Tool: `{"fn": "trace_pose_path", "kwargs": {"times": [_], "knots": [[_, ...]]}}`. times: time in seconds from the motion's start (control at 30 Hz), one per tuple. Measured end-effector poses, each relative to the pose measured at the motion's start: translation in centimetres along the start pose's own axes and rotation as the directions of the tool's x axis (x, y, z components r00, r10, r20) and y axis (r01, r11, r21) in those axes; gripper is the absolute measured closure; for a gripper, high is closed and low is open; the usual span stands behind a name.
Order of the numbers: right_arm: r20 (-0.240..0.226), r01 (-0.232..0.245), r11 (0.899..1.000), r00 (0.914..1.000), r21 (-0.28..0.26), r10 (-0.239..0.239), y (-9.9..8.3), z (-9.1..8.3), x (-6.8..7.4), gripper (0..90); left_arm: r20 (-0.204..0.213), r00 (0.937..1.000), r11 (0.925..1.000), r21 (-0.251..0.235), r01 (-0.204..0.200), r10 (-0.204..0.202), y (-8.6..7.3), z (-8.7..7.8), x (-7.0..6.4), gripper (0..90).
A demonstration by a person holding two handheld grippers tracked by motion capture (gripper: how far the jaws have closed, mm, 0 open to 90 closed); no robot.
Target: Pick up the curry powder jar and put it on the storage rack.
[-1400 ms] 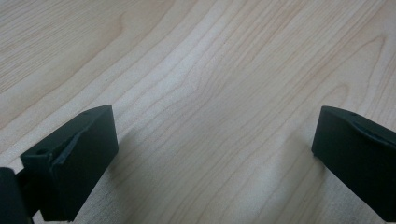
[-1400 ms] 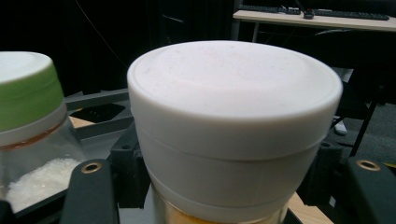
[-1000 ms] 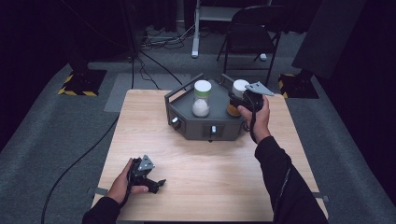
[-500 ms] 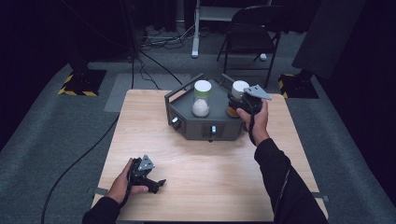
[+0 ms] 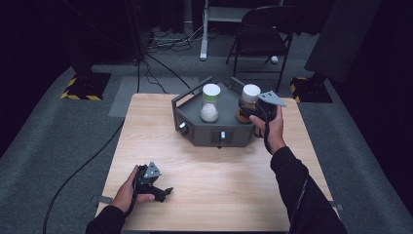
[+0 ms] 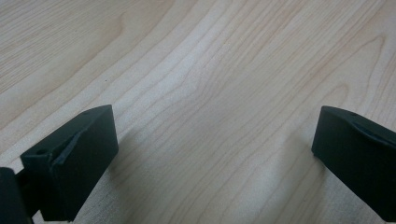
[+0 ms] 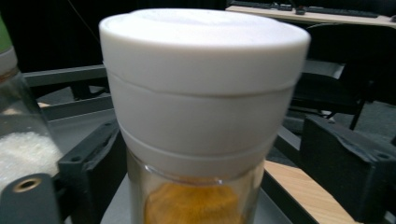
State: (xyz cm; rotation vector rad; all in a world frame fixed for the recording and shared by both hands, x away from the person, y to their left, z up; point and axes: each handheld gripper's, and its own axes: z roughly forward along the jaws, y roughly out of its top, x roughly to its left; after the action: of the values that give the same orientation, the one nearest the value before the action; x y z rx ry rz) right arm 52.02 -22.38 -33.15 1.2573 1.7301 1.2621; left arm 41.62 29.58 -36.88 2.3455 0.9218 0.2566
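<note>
Nearest to me, at the lower left of the high view, my left gripper (image 5: 163, 191) lies low on the tabletop (image 5: 214, 185), held in my left hand (image 5: 130, 191). In the left gripper view its two black jaws stand wide apart with bare pale wood grain between them, so it is released and grasps nothing.

Farther up, right of centre in the high view, my right hand (image 5: 272, 127) holds my right gripper (image 5: 247, 110) at the right end of the dark grey rack (image 5: 214, 134), which stands on the far half of the tabletop. In the right gripper view the jaws sit either side of the jar with the white lid (image 7: 203, 88), just below the lid, where orange powder shows through the glass. A gap shows beside the right jaw; whether the left one touches the glass I cannot tell, so I cannot tell if the grip is clenched.

Left of it in the rack stands the jar with the green lid (image 5: 210, 103), holding white grains.

Beyond the tabletop, a folding chair (image 5: 260, 36) stands on the grey floor.
</note>
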Motion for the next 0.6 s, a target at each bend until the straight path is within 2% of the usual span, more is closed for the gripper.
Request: {"fn": "trace_pose_path", "kwargs": {"times": [0.13, 0.6], "knots": [[-0.026, 0.008, 1.0, 0.9996, 0.005, -0.008, -0.1, -0.4, -0.5, 7.1, 0.0, 1.0, 1.0, 0.0, 0.001, -0.001, 0.0, 0.0, 0.0, 0.2], [-0.029, 0.08, 0.996, 0.9965, 0.032, -0.079, -0.5, -3.2, -0.2, 7.0, 0.0, 1.0, 1.0, 0.0, 0.0, 0.0, 0.0, 0.0, 0.0, 0.2]]}}
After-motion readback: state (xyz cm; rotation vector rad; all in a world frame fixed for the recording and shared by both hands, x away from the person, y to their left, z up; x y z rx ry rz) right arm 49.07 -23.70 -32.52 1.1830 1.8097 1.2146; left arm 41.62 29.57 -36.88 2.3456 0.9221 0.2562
